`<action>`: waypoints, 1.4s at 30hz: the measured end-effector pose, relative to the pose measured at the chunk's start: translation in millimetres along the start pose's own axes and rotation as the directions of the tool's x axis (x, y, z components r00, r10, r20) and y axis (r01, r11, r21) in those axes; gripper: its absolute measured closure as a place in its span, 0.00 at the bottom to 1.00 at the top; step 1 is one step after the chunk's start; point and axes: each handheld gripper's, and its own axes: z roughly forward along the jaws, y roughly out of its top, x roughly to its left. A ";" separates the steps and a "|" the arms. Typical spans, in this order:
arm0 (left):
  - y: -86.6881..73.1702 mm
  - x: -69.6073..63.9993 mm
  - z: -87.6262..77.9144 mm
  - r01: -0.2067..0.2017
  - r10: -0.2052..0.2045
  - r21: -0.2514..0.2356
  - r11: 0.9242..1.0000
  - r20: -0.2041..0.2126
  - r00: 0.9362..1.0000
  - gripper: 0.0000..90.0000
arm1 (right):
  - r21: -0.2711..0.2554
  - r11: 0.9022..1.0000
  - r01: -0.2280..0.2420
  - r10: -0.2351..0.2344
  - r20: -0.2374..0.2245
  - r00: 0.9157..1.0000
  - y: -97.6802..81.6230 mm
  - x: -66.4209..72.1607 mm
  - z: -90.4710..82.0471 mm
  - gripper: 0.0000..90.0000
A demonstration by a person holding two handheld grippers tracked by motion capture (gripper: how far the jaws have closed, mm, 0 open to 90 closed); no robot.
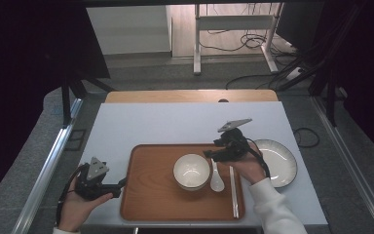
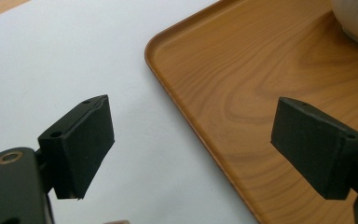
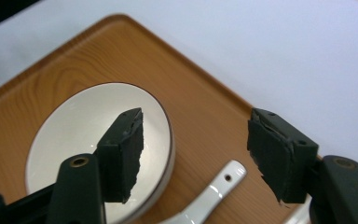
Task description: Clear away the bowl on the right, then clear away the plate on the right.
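- Wooden tray lies on the white table, and on it we already find a white bowl, a white spoon just to the bowl's right, and a pair of chopsticks laid lengthwise beside the spoon.
- Our right gripper hangs above the spoon's handle end with its jaws spread and nothing between them; the right gripper view looks down past them on the bowl and the spoon's handle.
- We judge from this that the spoon has been set down and let go, so the bowl, spoon and chopsticks part of the place setting looks done.
- Our left gripper rests at the tray's left edge, jaws likewise apart and empty; its own view shows the tray's rounded corner lying between the two pads without either touching it.
- One white plate with a dark rim still sits on the table just off the tray's right side, under our right wrist.
- What remains, as far as we can tell, is that plate: either it goes onto the tray or it stays as the side dish. The tray's left half is bare, which leaves room for it.
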 end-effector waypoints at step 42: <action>4.3 -1.6 -0.4 -0.003 0.003 -0.032 0.999 -0.001 1.000 0.14 | -0.126 0.970 -0.206 0.229 0.215 0.949 -106.2 -95.8 -130.7 0.35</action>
